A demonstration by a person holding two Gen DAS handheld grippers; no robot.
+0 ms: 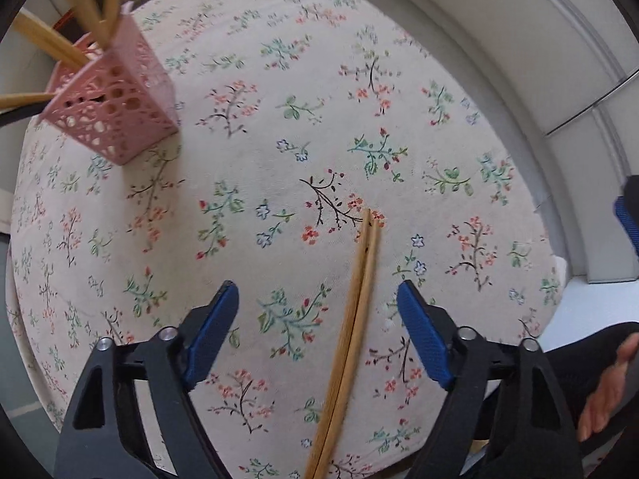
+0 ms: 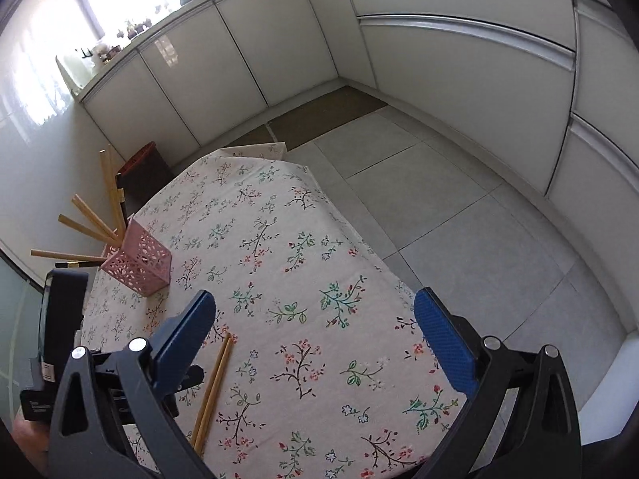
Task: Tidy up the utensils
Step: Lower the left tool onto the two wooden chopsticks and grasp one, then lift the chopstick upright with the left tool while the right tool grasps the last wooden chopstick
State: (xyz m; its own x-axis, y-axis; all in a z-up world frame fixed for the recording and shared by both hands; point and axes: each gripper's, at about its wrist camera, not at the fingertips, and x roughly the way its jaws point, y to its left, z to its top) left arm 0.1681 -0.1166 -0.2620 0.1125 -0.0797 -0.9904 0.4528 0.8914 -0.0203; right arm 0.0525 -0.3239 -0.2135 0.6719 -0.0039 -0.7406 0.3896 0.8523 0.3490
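Two wooden chopsticks (image 1: 351, 335) are seen lying side by side, touching along their length, on the worktop (image 1: 279, 127), which is covered by a pale cloth printed with small flowers. In the left wrist view the pair runs from the lower edge up toward the middle, and the left claw (image 1: 317, 299) is held above it with its blue pads (image 1: 211, 331) spread wide apart and nothing gripped; the chopsticks pass between the two fingers, nearer the right-hand one. A pink perforated basket (image 1: 116, 111) is placed near the far left corner of the worktop, well apart from the loose pair, and several more wooden chopsticks (image 1: 52, 44) are fanned out of its open top. In the right wrist view the right claw (image 2: 315, 319) is likewise released, its blue pads (image 2: 445, 343) wide apart and empty, and it is held over the near part of the cloth. The loose chopsticks (image 2: 213, 387) are seen just beside its left finger, with the pink basket (image 2: 137, 263) farther back on the left. White cabinet fronts (image 2: 239, 52) and a grey tiled floor (image 2: 459, 199) are seen beyond the worktop.
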